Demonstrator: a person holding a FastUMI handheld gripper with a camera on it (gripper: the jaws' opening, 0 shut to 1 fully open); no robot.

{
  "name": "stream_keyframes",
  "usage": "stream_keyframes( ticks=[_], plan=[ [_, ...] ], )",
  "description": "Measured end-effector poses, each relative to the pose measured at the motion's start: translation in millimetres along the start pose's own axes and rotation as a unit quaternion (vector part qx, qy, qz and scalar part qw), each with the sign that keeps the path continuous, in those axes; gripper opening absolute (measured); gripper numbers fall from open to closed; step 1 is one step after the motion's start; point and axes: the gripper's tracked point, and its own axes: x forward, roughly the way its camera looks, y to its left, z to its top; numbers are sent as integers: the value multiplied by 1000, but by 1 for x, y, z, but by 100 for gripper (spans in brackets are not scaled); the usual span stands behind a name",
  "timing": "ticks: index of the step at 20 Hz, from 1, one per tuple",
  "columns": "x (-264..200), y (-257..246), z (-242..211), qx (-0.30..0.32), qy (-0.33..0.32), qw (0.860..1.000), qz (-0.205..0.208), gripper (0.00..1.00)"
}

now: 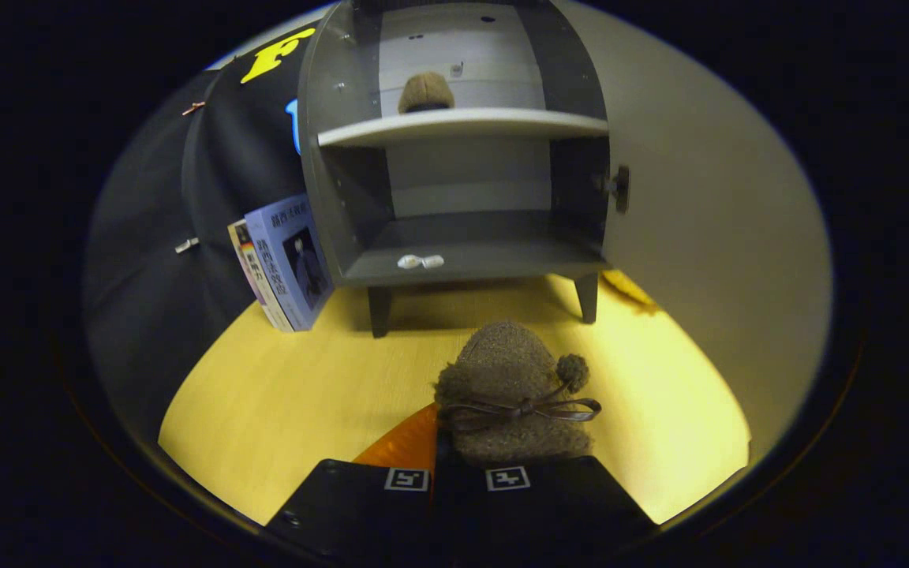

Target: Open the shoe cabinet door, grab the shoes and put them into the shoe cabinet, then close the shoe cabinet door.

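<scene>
A brown fuzzy shoe (511, 386) with a dark bow and a pompom sits right at my gripper (443, 430), raised over the yellow surface. The gripper is shut on its near edge; one finger (401, 448) shows to the shoe's left, while the shoe hides the other. Beyond it stands the grey shoe cabinet (328, 197) with its door (707, 205) swung wide open on the right. A second brown shoe (425, 92) rests on the upper shelf (462, 124). On the lower shelf (486, 256) lies only a small white object (420, 261) near the front edge.
Two books (285, 264) lean against the cabinet's left side. The cabinet stands on short dark legs (379, 310) on a yellow wooden surface (281, 394). A yellow object (628, 288) peeks out under the open door. Black cloth hangs to the left.
</scene>
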Motion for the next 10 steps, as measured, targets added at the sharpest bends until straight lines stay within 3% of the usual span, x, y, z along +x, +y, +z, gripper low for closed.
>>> stream_keyframes(
  ticks=[6,10],
  plan=[
    [-53,-8,109,-18,-39,999,0,12],
    [-63,-13,181,-9,-52,999,1,12]
  ],
)
